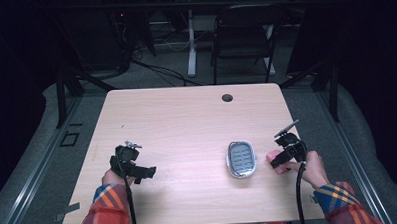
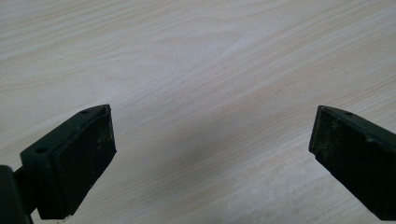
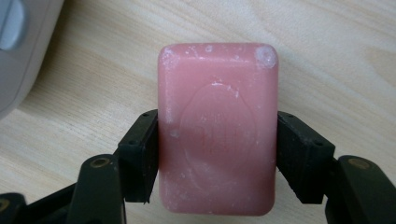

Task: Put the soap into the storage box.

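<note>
Soap point(image 3: 217, 130), pink bar, is clamped between the jaws of my right tongs point(image 1: 283, 156), at 3 o'clock of the grey soap dish point(image 1: 241, 159). My left tongs point(image 2: 212, 154) hang released over bare table point(image 1: 187, 122).

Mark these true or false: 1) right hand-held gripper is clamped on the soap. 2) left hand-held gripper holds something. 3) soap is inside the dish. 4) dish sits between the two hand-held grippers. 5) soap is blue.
1) True: the right hand-held gripper has both jaws pressed on the sides of the soap.
2) False: the left hand-held gripper is open over bare table.
3) False: the soap is beside the dish, on its right.
4) True.
5) False: it is pink.
</note>
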A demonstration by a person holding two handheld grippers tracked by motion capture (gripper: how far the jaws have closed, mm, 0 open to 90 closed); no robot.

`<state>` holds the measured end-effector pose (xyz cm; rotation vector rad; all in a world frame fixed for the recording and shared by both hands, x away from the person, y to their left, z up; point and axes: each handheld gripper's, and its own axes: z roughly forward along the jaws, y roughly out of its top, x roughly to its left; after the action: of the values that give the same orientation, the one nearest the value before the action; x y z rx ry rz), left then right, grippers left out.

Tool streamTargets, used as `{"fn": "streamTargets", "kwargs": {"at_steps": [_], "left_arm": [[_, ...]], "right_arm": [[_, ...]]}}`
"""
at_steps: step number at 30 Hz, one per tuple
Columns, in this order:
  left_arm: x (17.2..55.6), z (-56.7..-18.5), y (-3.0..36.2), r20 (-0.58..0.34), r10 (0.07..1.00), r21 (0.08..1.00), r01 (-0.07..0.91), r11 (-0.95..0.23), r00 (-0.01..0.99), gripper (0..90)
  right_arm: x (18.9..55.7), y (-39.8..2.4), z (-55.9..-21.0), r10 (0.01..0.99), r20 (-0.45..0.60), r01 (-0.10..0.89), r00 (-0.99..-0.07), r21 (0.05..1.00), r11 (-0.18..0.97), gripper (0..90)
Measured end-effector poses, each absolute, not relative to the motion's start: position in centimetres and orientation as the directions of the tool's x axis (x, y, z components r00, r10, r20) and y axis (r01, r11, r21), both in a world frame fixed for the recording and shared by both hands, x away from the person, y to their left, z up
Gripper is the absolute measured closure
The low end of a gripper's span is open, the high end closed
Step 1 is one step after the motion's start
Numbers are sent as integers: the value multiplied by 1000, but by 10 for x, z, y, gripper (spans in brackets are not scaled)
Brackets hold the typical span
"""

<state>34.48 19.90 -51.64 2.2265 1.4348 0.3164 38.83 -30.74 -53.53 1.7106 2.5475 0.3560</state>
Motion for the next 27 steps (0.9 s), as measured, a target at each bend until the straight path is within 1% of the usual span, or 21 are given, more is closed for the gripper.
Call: {"fn": "streamTargets", "kwargs": {"at_steps": [3,6,11,13,27], "left_arm": [[345,-516,199,-59,902,501,794,-343,427,3],[345,-516,199,-60,902,500,795,-343,427,3],[345,-517,199,-61,902,502,795,-342,426,3],[345,-517,199,-61,902,502,795,-342,427,3],[347,-517,197,-60,898,498,793,-351,436,3]], "right_arm": [[390,-309,-532,909,70,900,-410,193,391,370],[389,-309,-532,914,77,901,-399,217,376,370],[390,-311,-528,906,69,895,-417,207,395,370],[390,-312,-526,908,74,895,-412,220,388,371],[391,-316,-516,903,43,885,-428,219,410,371]]}}
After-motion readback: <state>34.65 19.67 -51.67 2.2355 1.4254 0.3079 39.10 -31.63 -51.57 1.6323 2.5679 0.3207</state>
